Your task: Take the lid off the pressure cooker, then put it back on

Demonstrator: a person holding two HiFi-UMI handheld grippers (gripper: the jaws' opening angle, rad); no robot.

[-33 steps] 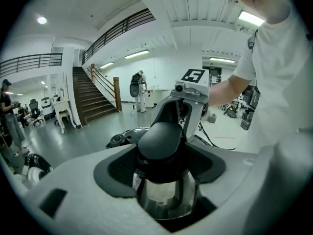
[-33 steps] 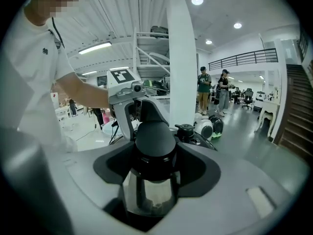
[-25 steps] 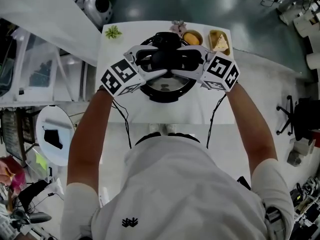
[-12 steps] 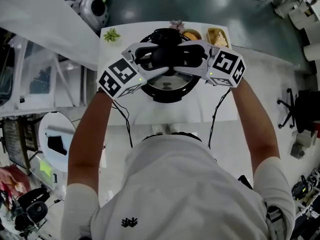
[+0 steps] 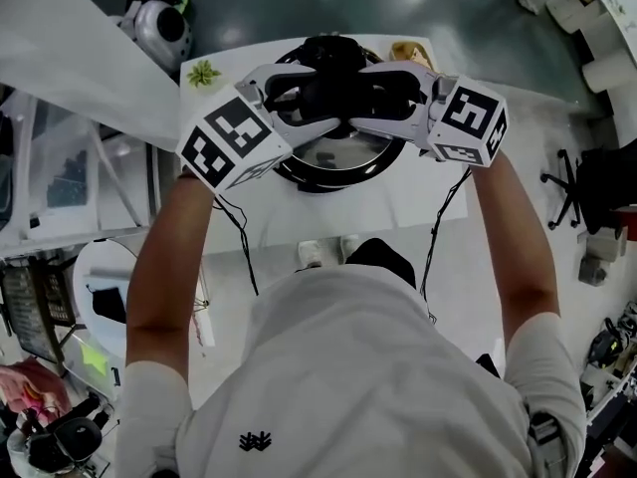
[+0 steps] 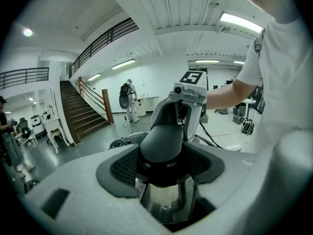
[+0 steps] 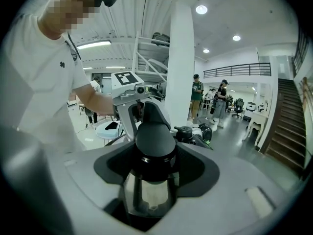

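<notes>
Pressure cooker (image 5: 299, 180) stands mid-tabletop (image 5: 328, 217), toward the far edge. Left gripper (image 6: 164, 163) and right gripper (image 7: 149, 165), jaws spread wide, each clamp an opposite end of the black lid handle (image 6: 164, 141). Steel lid (image 5: 338, 152) sits over the pot; any gap between them cannot be determined. Small plant (image 5: 203, 72) occupies the far left corner.

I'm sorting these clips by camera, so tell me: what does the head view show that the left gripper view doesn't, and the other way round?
Only the head view: the white table under the cooker, a small plant at its far left corner, and the person's back from above.
Only the left gripper view: a staircase and a bystander far off.
Both: the left gripper closed on a black handle of the cooker, and the right gripper opposite, closed on the other handle.
</notes>
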